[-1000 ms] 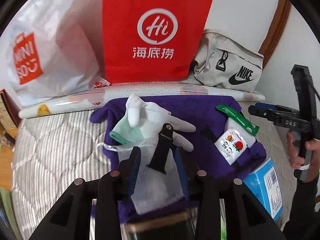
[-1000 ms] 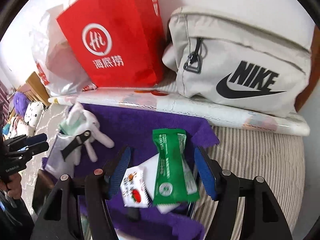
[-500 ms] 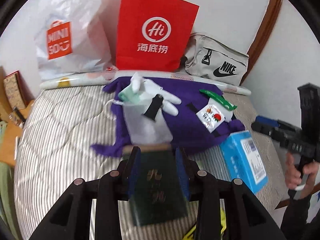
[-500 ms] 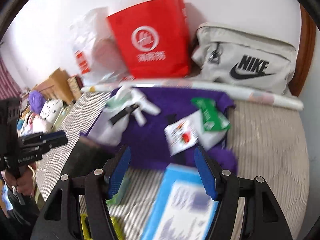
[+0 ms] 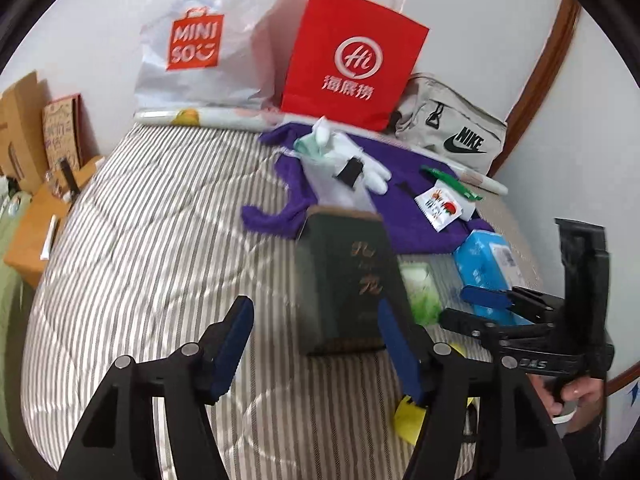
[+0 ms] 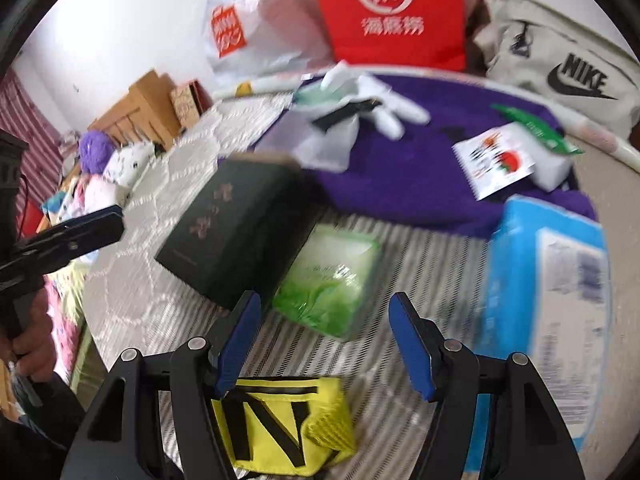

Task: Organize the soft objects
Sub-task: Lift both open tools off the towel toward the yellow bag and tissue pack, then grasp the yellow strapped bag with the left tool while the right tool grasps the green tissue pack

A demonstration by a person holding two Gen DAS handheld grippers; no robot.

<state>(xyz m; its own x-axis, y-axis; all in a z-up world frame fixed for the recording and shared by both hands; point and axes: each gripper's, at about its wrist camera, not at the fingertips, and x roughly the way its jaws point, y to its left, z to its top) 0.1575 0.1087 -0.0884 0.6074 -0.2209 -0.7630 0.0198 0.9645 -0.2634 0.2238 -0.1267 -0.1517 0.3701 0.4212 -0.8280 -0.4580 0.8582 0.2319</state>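
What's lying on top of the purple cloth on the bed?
On the purple cloth: white gloves, a black strap, a green packet and a small printed sachet. Anything beneath the cloth is hidden.

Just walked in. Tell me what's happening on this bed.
A person holds a gripper in each hand above a striped bed. Both the left gripper and right gripper are open and hold nothing. A dark box lies ahead of the left one. A green pack and a yellow pouch lie near the right one. White gloves and snack packets sit on a purple cloth farther back.
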